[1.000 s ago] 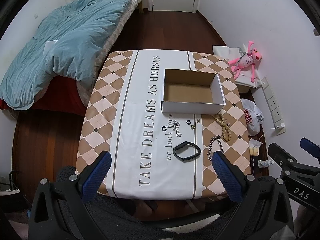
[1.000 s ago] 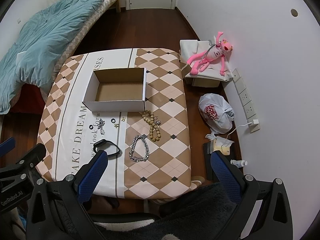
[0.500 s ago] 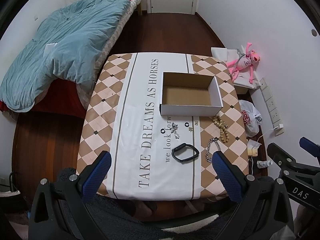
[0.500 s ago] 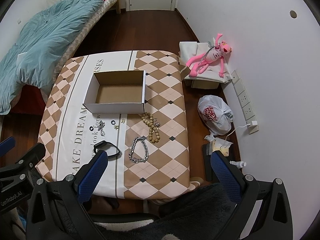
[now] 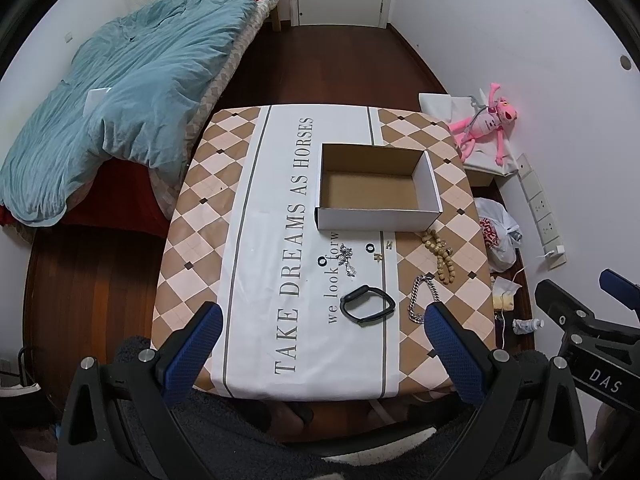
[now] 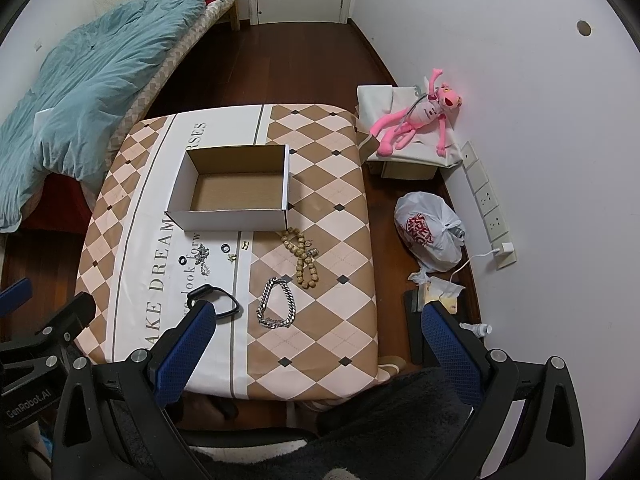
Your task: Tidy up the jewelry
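Since a second ago both cameras have drawn back and up a little, so the table (image 5: 200, 216) sits smaller in each view, and nothing on it has shifted. The left gripper (image 5: 320, 344) and right gripper (image 6: 316, 340) both hang over the near edge with their blue fingers wide apart, holding nothing. The box (image 5: 380, 220) stands empty in the far middle of the cloth, open side up. All the jewelry lies loose just near of it: a black band (image 5: 367, 305), a silver chain (image 6: 277, 303), a bead bracelet (image 6: 303, 255), two small black rings (image 5: 321, 260) (image 5: 370, 247), a tangled silver piece (image 5: 347, 259) and a tiny gold item (image 5: 377, 257). My guess is that sorting has not begun. The band lies ahead of the left gripper and slightly to its right, its long axis running left to right, so a grasp would close across its narrow width. The chain lies ahead of the right gripper, a touch left, stretched near to far; the beads sit just beyond it. So the left seems nearer to the band, the right to the chain
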Tool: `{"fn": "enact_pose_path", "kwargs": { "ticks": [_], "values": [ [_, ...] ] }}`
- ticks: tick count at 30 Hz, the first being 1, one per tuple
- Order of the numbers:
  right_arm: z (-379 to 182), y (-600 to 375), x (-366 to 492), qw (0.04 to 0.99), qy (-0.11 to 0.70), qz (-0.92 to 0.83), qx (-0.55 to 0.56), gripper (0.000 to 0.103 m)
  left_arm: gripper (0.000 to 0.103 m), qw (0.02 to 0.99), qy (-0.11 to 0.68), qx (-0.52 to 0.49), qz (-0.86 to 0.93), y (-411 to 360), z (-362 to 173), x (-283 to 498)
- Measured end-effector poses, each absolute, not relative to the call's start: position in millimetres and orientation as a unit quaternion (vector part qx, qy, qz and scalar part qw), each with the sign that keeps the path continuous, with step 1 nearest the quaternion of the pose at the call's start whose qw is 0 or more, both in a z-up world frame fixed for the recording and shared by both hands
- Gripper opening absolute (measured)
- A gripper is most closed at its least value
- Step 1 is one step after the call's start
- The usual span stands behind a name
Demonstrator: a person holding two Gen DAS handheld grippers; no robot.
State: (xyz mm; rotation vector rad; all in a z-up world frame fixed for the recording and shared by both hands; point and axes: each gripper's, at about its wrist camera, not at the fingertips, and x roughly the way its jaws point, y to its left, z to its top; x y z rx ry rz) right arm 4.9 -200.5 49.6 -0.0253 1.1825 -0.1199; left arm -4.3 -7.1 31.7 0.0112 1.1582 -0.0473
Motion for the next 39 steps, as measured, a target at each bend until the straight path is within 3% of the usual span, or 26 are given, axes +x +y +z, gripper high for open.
{"fn": "enact_pose_path", "kwargs": {
  "ticks": [8,18,25,30,32,36,39],
  "values": [
    [-1.9,-213.2,31.5,0.806,0.586,-0.088,-0.010,0.103,0.103,0.828,0.560,0.035,0.004,-10.4,-9.6,22.7],
    [-114.3,-216.5,43.5,0.760,0.643,-0.093,0.011,0.103,0.102,0.788,0.612,0.064,-0.008,-17.3,-83.8,51.1],
    [-163.6,-214.2,48.9,0.738,0.669,-0.082,0.034,0.089,0.098,0.760,0.647,0.049,-0.038,-26.0,-131.2,56.9],
    [-183.3,-214.6,48.5,0.726,0.682,-0.073,0.048,0.085,0.098,0.742,0.667,0.043,-0.057,-35.6,-157.2,62.8],
    [-187.6,-213.6,47.9,0.726,0.682,-0.067,0.051,0.082,0.086,0.738,0.671,0.040,-0.061,-38.4,-165.1,64.9],
    [-195.5,-212.6,45.3,0.726,0.683,-0.047,0.061,0.074,0.040,0.727,0.683,0.036,-0.064,-39.4,-176.2,67.5],
    [-198.0,-208.1,42.9,0.730,0.680,-0.043,0.054,0.070,0.020,0.739,0.669,0.052,-0.063,-41.7,-173.2,66.9]
  ]
}}
